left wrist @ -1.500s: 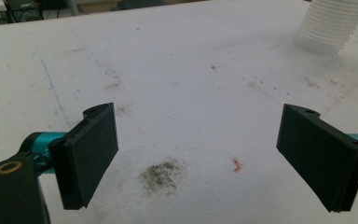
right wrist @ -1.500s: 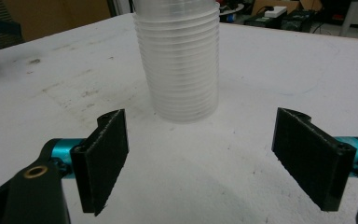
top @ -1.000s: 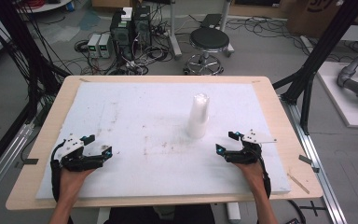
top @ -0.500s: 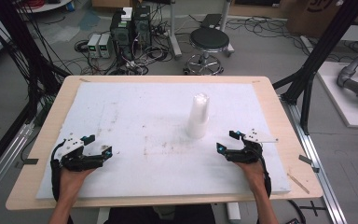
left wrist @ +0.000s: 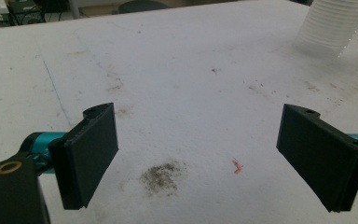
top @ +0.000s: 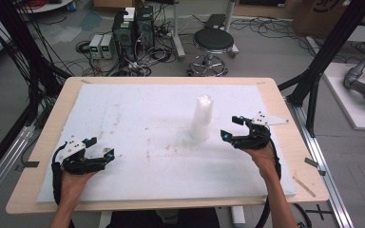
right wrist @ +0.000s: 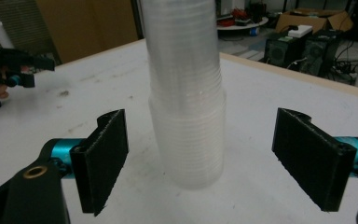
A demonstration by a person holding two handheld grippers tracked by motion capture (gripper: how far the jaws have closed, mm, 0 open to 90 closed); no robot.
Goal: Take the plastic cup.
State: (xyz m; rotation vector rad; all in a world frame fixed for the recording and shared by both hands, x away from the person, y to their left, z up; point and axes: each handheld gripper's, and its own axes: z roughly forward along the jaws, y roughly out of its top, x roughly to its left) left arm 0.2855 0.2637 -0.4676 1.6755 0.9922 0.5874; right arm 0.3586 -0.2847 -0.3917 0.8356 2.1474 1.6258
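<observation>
Down at the near edge, both forearms come in from the bottom, one to each side. The left gripper (top: 91,154) sits low over the near-left part of the white surface (top: 138,118), jaws spread wide with nothing between them but bare, smudged foam: a dark scuff (left wrist: 162,175) and a small orange fleck (left wrist: 236,166) lie just ahead of it. It looks parked, out of the way, leaving the working side free.

Over to the right, the right gripper (top: 235,130) is also wide open and empty, but this one is lined up with purpose. In the right gripper view the stack of clear plastic cups (right wrist: 186,102) stands upright dead centre between the two black jaws, not yet touched by either. That spread looks chosen to clear the stack's width, so a close would take it from both sides.

From above, the stack stands right of centre on the surface, just to the left of the right gripper.

Against the earlier pictures, the left gripper is where it was, and the stack has not shifted. The right gripper has edged in a little towards the cups.

Beyond the far edge: a black stool (top: 213,42), computer boxes (top: 134,28) and tangled cables on the floor.
</observation>
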